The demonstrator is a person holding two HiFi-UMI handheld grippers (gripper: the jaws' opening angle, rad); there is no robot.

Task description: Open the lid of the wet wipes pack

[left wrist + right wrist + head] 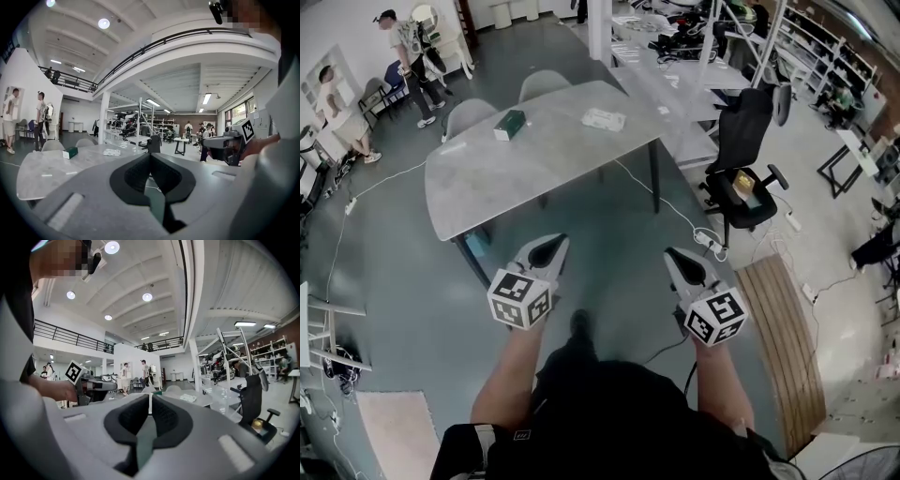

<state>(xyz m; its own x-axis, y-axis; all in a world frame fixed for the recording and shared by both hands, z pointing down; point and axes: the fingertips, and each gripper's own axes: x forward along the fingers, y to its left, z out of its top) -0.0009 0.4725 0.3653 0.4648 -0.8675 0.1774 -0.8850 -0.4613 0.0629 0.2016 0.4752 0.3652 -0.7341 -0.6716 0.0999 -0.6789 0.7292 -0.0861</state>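
Observation:
The wet wipes pack (pixel 604 119) is a flat white packet lying on the far right part of the grey table (pixel 487 183). It also shows small in the left gripper view (pixel 111 152) and the right gripper view (pixel 188 398). Both grippers hang over the floor, short of the table's near edge and well away from the pack. My left gripper (pixel 555 246) (pixel 150 157) is shut and empty. My right gripper (pixel 673 255) (pixel 150 401) shows a thin slit between its tips, with nothing in it.
A green box (pixel 509 124) sits on the table's far left. Two grey chairs (pixel 542 84) stand behind the table. A black office chair (pixel 748 173) is at the right, a wooden mat (pixel 787 328) beside it. Cables cross the floor. Two people (pixel 412 56) stand far left.

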